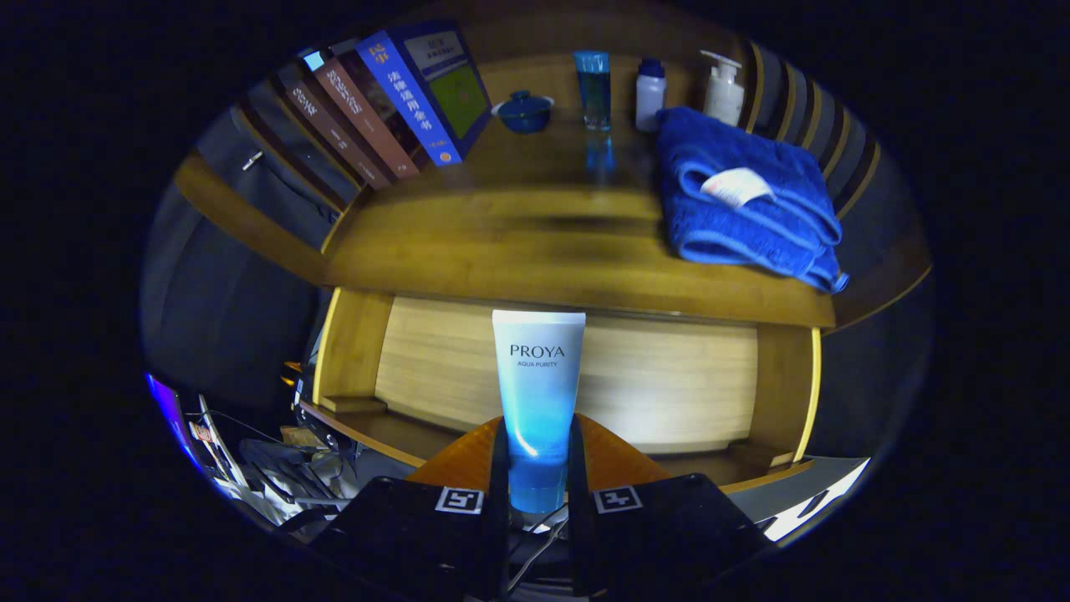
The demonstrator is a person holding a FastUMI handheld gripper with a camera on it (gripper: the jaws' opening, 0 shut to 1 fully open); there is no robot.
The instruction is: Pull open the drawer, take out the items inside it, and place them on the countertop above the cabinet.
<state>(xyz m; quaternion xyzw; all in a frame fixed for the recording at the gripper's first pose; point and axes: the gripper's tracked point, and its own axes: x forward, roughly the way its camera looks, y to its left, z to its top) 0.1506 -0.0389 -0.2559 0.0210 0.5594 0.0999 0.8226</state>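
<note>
While the jaws (539, 468) are pinching the tube (537, 393) upright betw. them, over the open drawer (577, 376), the tabletop (535, 242) is lying just beyond & above, bare patch left of the towel (744, 201).

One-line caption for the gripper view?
Tool shut on a white-and-blue tube above the open drawer, below the countertop.

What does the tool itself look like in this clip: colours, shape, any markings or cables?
The tool has two orange wedge-shaped fingers with thin black pads along their inner faces. Behind them sit black blocky carriers, each bearing a square black-and-white fiducial marker. Thin cables run between the carriers at the base.
</note>
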